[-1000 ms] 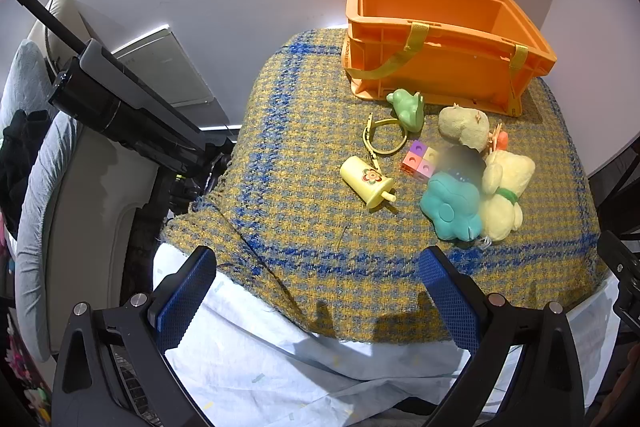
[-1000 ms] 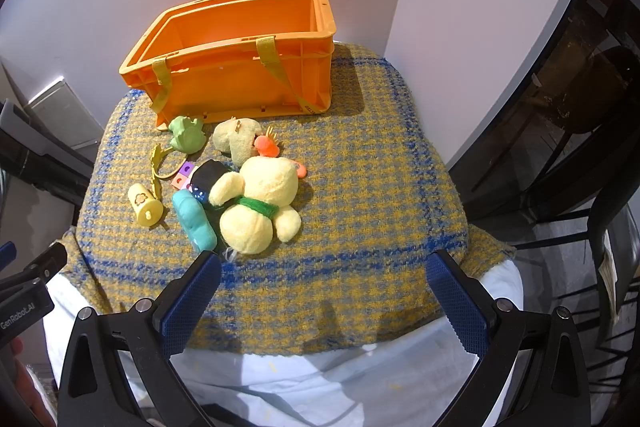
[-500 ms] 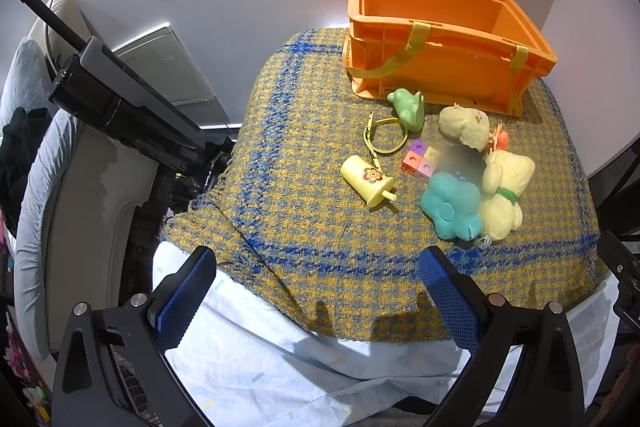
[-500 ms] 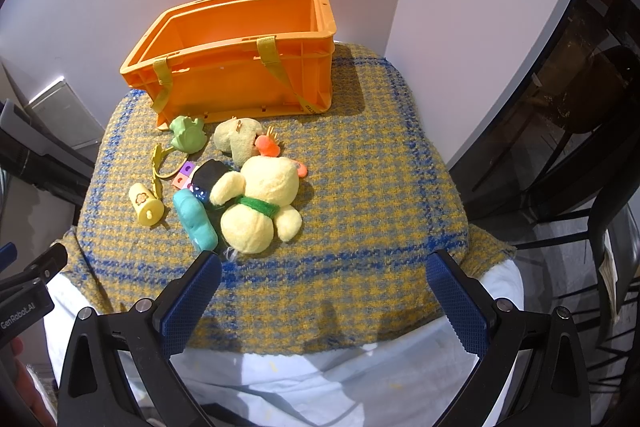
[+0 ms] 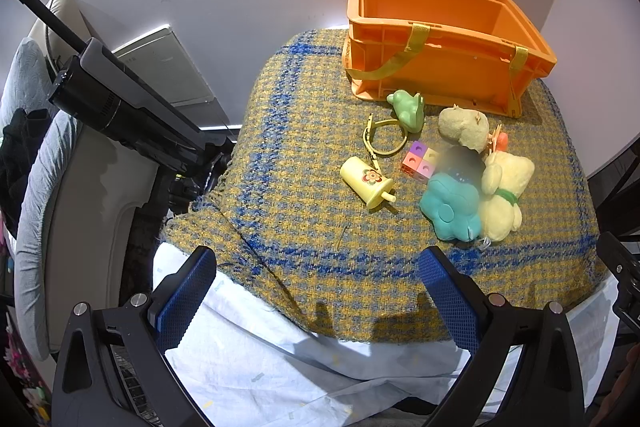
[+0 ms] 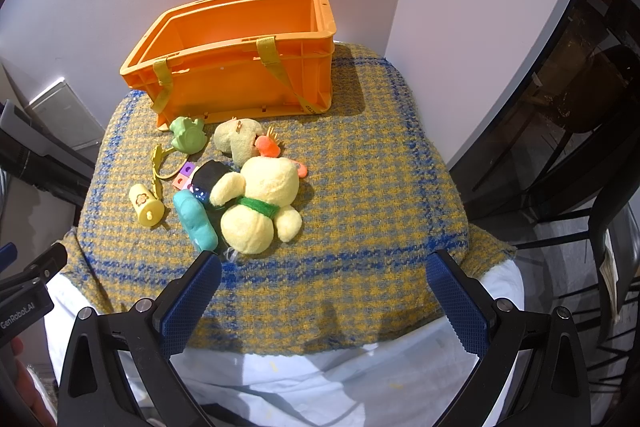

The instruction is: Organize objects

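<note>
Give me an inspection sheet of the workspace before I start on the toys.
Surface: yellow-and-blue plaid cloth over a white sheet.
Job's things: orange crate at the back by the wall, nothing seen inside. In front of it, loose on the cloth: yellow plush, teal plush, beige plush, green frog toy, yellow toy cup, pastel cubes, yellow strap loop.
Clutter: small orange pieces beside the beige plush; a dark object between the plushes, blurred.
Grippers: left gripper and right gripper open, holding nothing, short of the toys.
Cables: nothing seen.
Surroundings: white walls, dark chair on the right.
</note>
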